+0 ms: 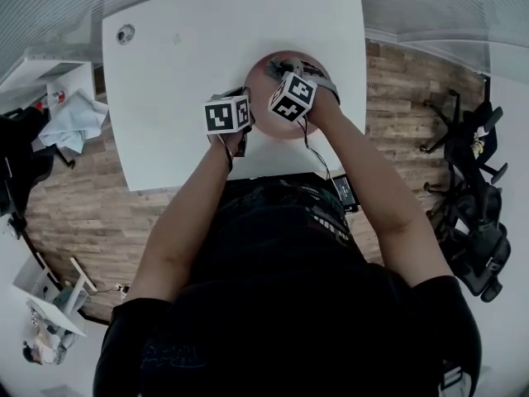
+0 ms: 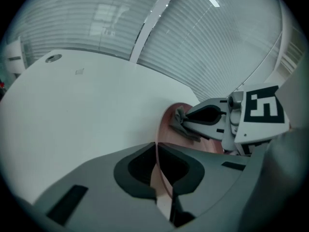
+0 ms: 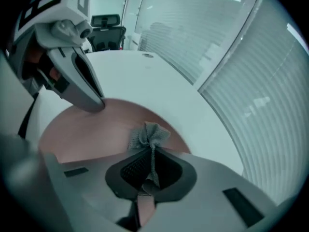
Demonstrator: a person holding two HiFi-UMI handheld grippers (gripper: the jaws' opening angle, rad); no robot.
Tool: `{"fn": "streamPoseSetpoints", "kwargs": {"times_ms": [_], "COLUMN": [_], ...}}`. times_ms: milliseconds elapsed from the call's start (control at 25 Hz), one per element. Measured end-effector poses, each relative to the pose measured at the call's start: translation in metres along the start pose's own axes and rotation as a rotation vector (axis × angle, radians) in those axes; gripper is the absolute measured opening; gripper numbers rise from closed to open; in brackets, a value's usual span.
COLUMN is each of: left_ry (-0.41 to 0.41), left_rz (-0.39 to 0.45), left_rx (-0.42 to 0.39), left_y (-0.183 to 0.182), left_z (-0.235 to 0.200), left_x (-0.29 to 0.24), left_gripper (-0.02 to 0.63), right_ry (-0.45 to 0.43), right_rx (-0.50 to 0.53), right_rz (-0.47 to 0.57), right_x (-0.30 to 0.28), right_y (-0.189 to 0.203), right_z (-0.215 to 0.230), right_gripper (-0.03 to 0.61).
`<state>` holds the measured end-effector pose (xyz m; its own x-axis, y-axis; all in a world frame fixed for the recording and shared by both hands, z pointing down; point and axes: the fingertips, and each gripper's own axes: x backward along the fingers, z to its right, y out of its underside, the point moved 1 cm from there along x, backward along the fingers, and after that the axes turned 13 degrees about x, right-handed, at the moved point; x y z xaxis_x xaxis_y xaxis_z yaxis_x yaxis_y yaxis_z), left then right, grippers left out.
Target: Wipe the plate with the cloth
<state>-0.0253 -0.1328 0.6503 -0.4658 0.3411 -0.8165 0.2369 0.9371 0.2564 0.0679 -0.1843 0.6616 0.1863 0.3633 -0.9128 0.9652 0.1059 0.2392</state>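
Observation:
A pink plate point(image 1: 277, 129) lies on the white table point(image 1: 182, 73), close to its near edge. My left gripper point(image 2: 157, 146) is shut on the plate's rim point(image 2: 163, 124), and the thin pink edge runs between its jaws. My right gripper point(image 3: 151, 153) is shut on a bunched grey cloth point(image 3: 150, 135), which it holds over the plate's surface point(image 3: 96, 129) toward the far side. In the right gripper view the left gripper point(image 3: 79, 83) clamps the rim at the left. The head view shows both marker cubes over the plate; the left gripper point(image 1: 248, 122) and the right gripper point(image 1: 279, 71) largely hide it.
The table has a round grommet point(image 1: 126, 33) at its far left corner. Blinds behind glass run along the far side. Office chairs point(image 1: 471, 139) stand on the wooden floor at the right. A shelf with a light cloth point(image 1: 74, 118) is at the left.

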Motion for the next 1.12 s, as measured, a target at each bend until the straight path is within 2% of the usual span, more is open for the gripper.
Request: {"fn": "streamPoseSetpoints", "kwargs": {"times_ms": [160, 280, 400, 480, 560, 720, 840, 1000, 1120], "left_ry": [-0.020, -0.026, -0.028, -0.029, -0.030, -0.032, -0.027, -0.034, -0.038], "left_rz": [0.030, 0.044, 0.043, 0.040, 0.037, 0.026, 0.017, 0.016, 0.018], "left_rx": [-0.014, -0.011, -0.019, -0.025, -0.032, -0.046, -0.058, -0.059, -0.056], "left_y": [-0.001, -0.002, -0.003, -0.002, -0.003, -0.002, -0.002, -0.001, -0.001], "left_z": [0.001, 0.000, 0.000, 0.000, 0.000, 0.002, 0.002, 0.001, 0.002], "left_x": [0.001, 0.002, 0.002, 0.002, 0.002, 0.002, 0.001, 0.002, 0.002], "left_gripper": [0.026, 0.026, 0.026, 0.026, 0.026, 0.026, 0.026, 0.028, 0.027], "right_ry": [-0.112, -0.213, -0.314, -0.374, -0.398, -0.369, -0.291, -0.176, -0.114], "right_rx": [0.010, 0.026, 0.067, 0.107, 0.151, 0.177, 0.109, -0.061, -0.078], "right_rz": [0.124, 0.173, 0.148, 0.090, 0.014, -0.129, -0.180, -0.133, -0.072], "right_x": [0.013, 0.029, 0.045, 0.053, 0.058, 0.057, 0.045, 0.026, 0.015], "right_y": [-0.029, -0.032, -0.015, 0.007, 0.033, 0.080, 0.098, 0.084, 0.057], "right_z": [-0.045, -0.087, -0.123, -0.137, -0.139, -0.109, -0.069, -0.018, -0.001], "right_gripper": [0.034, 0.034, 0.034, 0.034, 0.034, 0.035, 0.035, 0.034, 0.034]}}
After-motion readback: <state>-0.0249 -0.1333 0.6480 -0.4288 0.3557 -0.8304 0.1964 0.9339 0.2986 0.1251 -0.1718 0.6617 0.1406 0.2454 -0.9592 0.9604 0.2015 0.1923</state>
